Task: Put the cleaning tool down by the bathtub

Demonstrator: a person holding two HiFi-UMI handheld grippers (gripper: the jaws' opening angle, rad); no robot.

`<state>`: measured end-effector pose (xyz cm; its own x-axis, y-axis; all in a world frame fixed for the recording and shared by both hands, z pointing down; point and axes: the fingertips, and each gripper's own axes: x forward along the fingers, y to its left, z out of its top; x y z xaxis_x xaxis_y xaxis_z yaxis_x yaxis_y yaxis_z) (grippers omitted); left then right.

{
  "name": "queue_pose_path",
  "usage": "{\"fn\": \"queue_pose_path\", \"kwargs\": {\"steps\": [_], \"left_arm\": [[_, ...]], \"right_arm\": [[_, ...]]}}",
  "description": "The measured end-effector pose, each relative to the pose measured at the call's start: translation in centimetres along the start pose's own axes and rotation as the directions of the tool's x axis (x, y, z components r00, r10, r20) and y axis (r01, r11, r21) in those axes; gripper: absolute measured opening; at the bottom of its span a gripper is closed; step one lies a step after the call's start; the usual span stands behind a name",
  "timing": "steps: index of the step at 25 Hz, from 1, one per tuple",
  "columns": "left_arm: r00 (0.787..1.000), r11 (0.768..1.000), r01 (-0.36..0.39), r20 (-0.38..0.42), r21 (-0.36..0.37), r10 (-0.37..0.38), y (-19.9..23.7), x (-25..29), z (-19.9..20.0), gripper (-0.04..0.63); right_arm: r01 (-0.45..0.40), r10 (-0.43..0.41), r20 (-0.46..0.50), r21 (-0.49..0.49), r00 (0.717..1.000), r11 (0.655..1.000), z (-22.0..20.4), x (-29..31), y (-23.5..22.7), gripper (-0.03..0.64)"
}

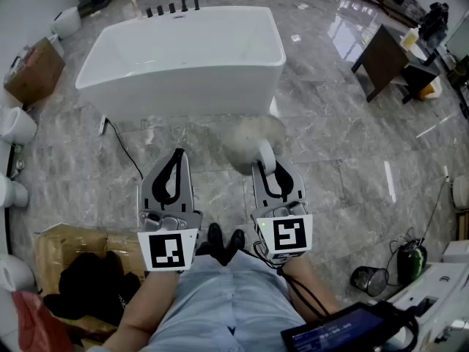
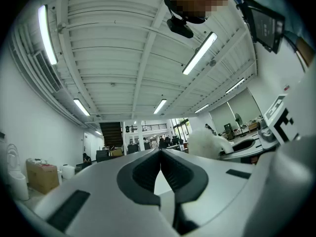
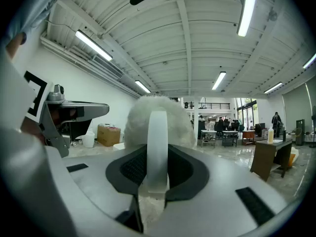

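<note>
A white freestanding bathtub [image 1: 183, 53] stands on the grey marble floor ahead of me. My right gripper [image 1: 267, 161] is shut on the white handle [image 3: 157, 147] of the cleaning tool, whose fluffy pale head [image 1: 250, 141] hangs just in front of the tub's near right corner. In the right gripper view the handle stands upright between the jaws with the fluffy head [image 3: 158, 120] behind it. My left gripper [image 1: 176, 158] is beside it on the left, held level, its jaws shut with nothing between them [image 2: 160, 154].
A cardboard box [image 1: 33, 72] sits left of the tub, white fixtures [image 1: 15, 123] line the left wall. A black cable [image 1: 121, 141] runs across the floor. A brown table [image 1: 385, 61] stands at right. An open carton with dark cloth [image 1: 80, 277] lies near my feet.
</note>
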<state>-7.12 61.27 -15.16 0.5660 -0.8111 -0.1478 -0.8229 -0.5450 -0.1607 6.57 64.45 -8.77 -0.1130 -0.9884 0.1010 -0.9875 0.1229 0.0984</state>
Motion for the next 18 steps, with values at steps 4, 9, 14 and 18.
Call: {"fn": "queue_pose_path", "kwargs": {"steps": [4, 9, 14, 18], "left_arm": [[1.0, 1.0, -0.001, 0.005, 0.0, 0.001, -0.6, 0.5, 0.0, 0.017], [1.0, 1.0, -0.008, -0.002, 0.0, 0.008, -1.1, 1.2, -0.3, 0.017], [1.0, 1.0, -0.023, -0.011, -0.003, 0.023, -1.1, 1.9, -1.0, 0.017], [0.999, 0.999, -0.044, -0.031, 0.007, 0.044, -0.1, 2.4, -2.0, 0.017]], "right_arm": [[0.001, -0.001, -0.003, -0.003, 1.0, 1.0, -0.2, 0.0, -0.8, 0.097], [-0.006, 0.006, 0.014, 0.015, 1.0, 1.0, -0.2, -0.1, -1.8, 0.097], [0.014, -0.014, 0.0, 0.021, 1.0, 1.0, -1.2, 0.4, -3.6, 0.097], [0.012, -0.011, -0.024, 0.035, 1.0, 0.999, -2.3, 1.4, -4.2, 0.097]]}}
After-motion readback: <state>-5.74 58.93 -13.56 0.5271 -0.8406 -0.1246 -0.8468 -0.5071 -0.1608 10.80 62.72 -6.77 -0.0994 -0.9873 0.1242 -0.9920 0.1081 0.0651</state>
